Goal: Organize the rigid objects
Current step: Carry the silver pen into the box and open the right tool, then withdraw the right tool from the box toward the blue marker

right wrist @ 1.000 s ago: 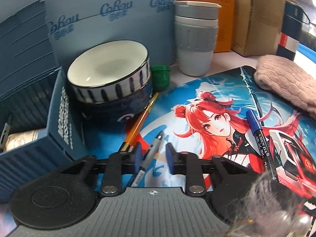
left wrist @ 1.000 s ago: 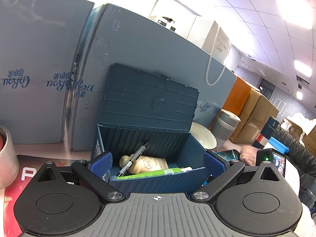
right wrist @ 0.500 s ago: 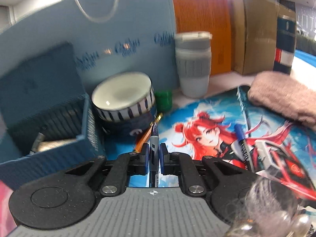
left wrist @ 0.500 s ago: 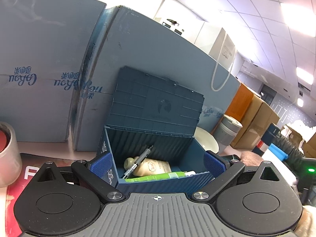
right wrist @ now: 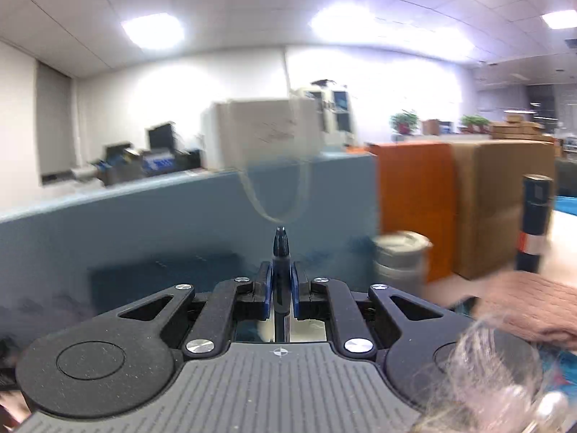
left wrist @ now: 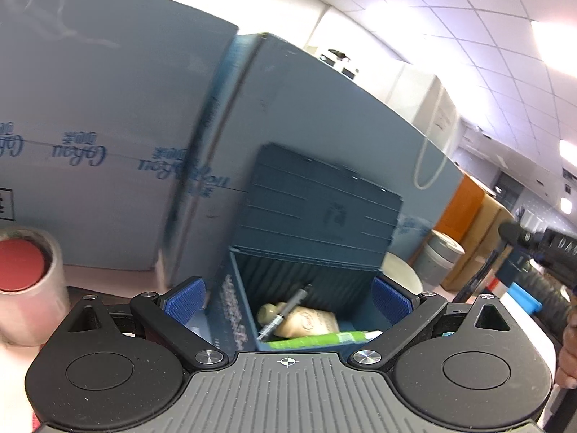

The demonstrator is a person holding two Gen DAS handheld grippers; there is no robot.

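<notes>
Two views | left gripper [left wrist: 288, 297] jaws apart, facing storage box [left wrist: 306, 288] | right gripper [right wrist: 280, 290] jaws clamp pen [right wrist: 280, 252]

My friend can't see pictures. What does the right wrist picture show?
The right gripper has its jaws shut on a dark pen, pointing it up and away. Behind it, blurred, stand a blue-grey box, a grey cup and cardboard boxes.

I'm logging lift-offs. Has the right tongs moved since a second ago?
Yes. The right tongs, shut on the pen, rose and tilted up: the orange box has dropped lower in view.
</notes>
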